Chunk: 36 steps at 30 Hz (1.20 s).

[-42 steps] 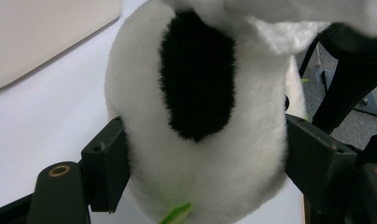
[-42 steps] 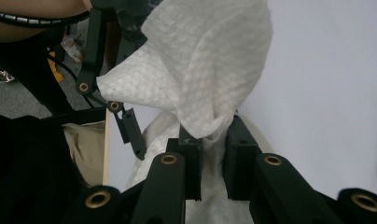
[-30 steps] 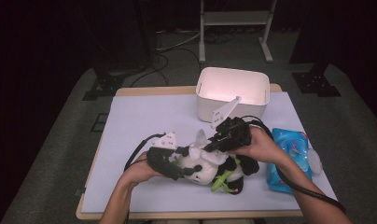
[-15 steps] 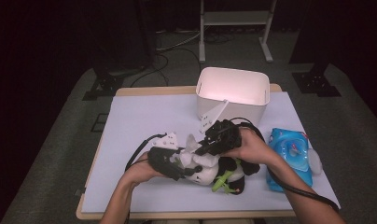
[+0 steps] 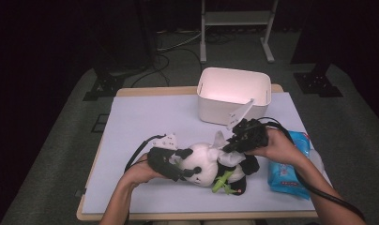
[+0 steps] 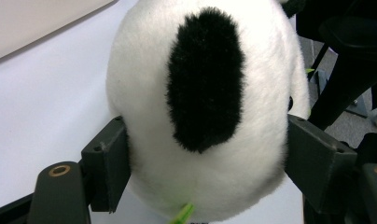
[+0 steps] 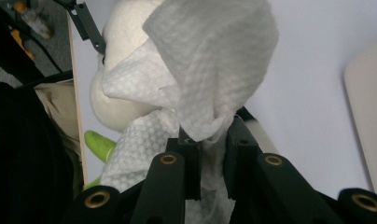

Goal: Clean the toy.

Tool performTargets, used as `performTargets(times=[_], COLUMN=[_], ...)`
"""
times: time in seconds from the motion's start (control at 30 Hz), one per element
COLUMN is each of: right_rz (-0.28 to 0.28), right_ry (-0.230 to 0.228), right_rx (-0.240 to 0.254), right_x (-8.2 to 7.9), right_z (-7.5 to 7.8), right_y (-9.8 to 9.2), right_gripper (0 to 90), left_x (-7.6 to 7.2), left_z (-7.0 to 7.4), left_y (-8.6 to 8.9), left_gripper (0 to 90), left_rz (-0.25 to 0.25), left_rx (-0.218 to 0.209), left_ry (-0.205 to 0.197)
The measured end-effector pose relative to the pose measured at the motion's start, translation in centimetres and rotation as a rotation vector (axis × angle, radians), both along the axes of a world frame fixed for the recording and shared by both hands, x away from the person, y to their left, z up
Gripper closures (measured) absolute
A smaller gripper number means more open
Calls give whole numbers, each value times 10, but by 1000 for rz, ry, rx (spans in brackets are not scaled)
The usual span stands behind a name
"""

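The right gripper (image 7: pixel 210 154) has its jaws pinched tight on a white wet wipe (image 7: pixel 210 70), dabbing at the plush panda (image 5: pixel 211 164) lying on the table (image 5: pixel 145 117). The left gripper (image 6: pixel 207 172) clamps the panda's head from both sides. If the wipe drags, I reckon it could slip free or twist the toy loose

A black-and-white plush panda toy (image 5: pixel 206 164) lies on the lavender-topped table (image 5: pixel 145 122), near its front edge. Behind it, toward the far edge, stands a white rectangular plastic bin (image 5: pixel 233 93). Right of the panda, just beside it, lies a blue soft pack of wipes (image 5: pixel 291 171).
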State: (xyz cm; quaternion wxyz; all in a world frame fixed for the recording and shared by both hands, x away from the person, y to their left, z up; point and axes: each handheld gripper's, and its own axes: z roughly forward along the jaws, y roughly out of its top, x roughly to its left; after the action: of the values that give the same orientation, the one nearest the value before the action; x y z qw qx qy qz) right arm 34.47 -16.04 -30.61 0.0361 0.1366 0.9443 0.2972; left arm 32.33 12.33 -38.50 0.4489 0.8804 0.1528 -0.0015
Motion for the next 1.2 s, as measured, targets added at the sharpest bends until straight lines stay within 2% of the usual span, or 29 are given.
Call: performTargets(times=[0.13, 0.27, 0.3, 0.33, 0.37, 0.53, 0.7, 0.83, 1.2], right_rz=[-42, -49, -49, -44, -44, -30, -23, -19, -5], right_ry=[0, 3, 1, -5, -5, 9, 2, 1, 2], right_rx=[13, 19, 19, 26, 26, 38, 31, 34, 34], right_x=[-2, -5, -6, -8, -8, -8, -10, -12, -15], right_z=[3, 2, 1, -3, -3, -8, -9, -10, -13], right_y=[-25, -32, -32, -31, -31, -26, -23, -22, -17], right_gripper=[781, 782, 782, 783, 783, 788, 789, 789, 792], left_x=[0, -1, -1, 0, 0, 8, 10, 11, 19], left_z=[-1, -1, 0, 0, 0, 2, 7, 11, 13], left_y=[1, 0, 0, 0, 0, 2, -1, -8, -21], left_gripper=[226, 224, 216, 196, 184, 141, 121, 104, 69], left_rz=[1, 2, 4, 2, 2, 14, 11, 2, -36], left_rx=[5, 14, 19, 45, 45, 62, 46, 71, 96], left_ry=[5, 6, 9, 27, 27, 86, 77, 61, 87])
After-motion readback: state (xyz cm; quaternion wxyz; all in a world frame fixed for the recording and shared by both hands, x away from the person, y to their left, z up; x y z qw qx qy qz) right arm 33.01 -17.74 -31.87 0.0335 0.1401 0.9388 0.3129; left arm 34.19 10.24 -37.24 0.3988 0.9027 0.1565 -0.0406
